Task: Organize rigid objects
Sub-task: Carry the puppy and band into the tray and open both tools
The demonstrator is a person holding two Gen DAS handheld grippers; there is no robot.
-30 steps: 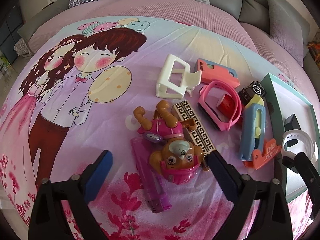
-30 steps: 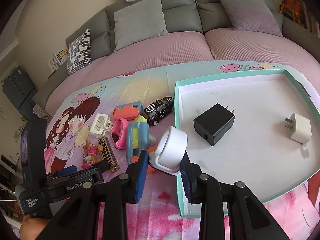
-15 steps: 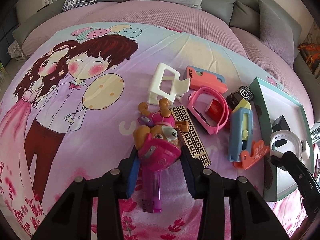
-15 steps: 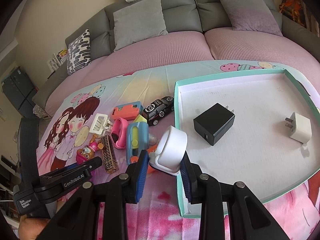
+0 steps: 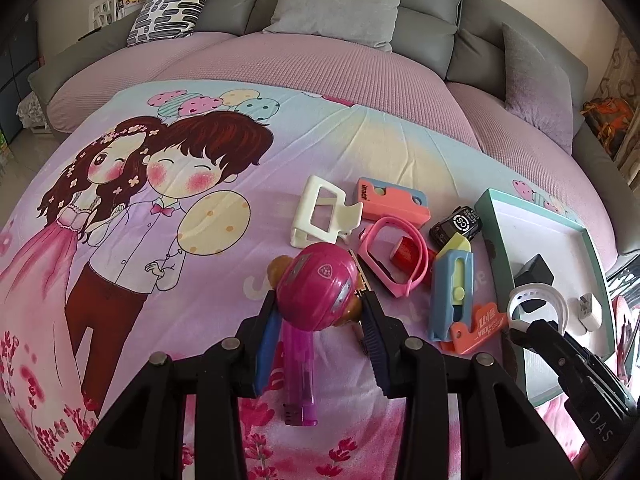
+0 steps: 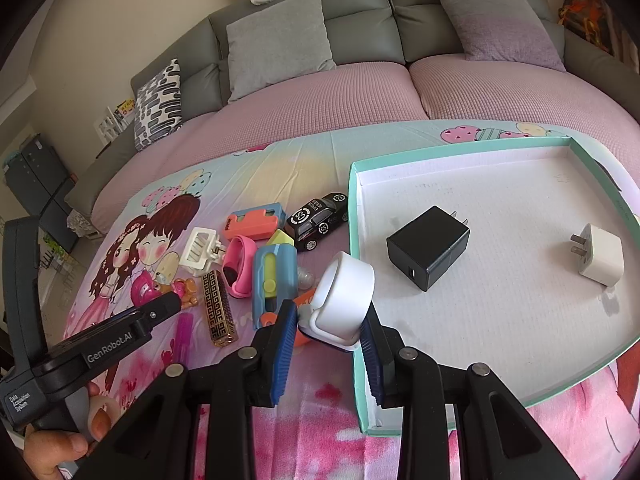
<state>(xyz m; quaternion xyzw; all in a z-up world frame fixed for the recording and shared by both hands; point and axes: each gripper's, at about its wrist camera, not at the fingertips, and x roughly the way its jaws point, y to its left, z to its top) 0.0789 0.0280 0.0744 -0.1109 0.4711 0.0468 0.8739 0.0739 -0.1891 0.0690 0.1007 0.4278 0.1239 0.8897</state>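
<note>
My left gripper (image 5: 320, 332) has closed since a second ago: then its jaws stood wide apart over the pup toy (image 5: 316, 292), which lay face up on the sheet (image 5: 192, 320). Now they are clamped on its sides and it has come up off the cloth, so I see mostly the glossy, rounded magenta helmet with a small badge, brown ears poking out either side. My right gripper (image 6: 330, 332) has not changed; it is still clenched on the white band (image 6: 344, 294), a smooth, matte plastic loop held over the near corner of the tray (image 6: 354, 216).

Just under the pup lies a lighter (image 5: 300, 376), translucent purple, long and flat, on the printed pink flowers. Beside it, seen from the right wrist, a black and gold case (image 6: 218, 308) with a Greek-key pattern, boxy and shiny. Right of the pup is a blue and yellow cutter (image 5: 452, 288), blocky, touching an orange clip (image 5: 476, 328) with white lettering. Next out, a pink wristband (image 5: 394, 256) curls around a small red cylinder (image 5: 404, 250).

Farther on stand a cream claw clip (image 5: 320, 212), angular and hollow, a coral and blue case (image 5: 394, 200), flat with rounded corners, and a black toy car (image 6: 318, 218) with white decals, just beside the tray wall.

The tray is shallow cardboard, teal rim, white pebbled floor. In it lie a black charger (image 6: 428, 246), cubic and matte, and well apart from it a white plug (image 6: 602, 256). Beyond, the ribbed mauve mattress (image 6: 320, 104) and grey cushions (image 6: 280, 40).
</note>
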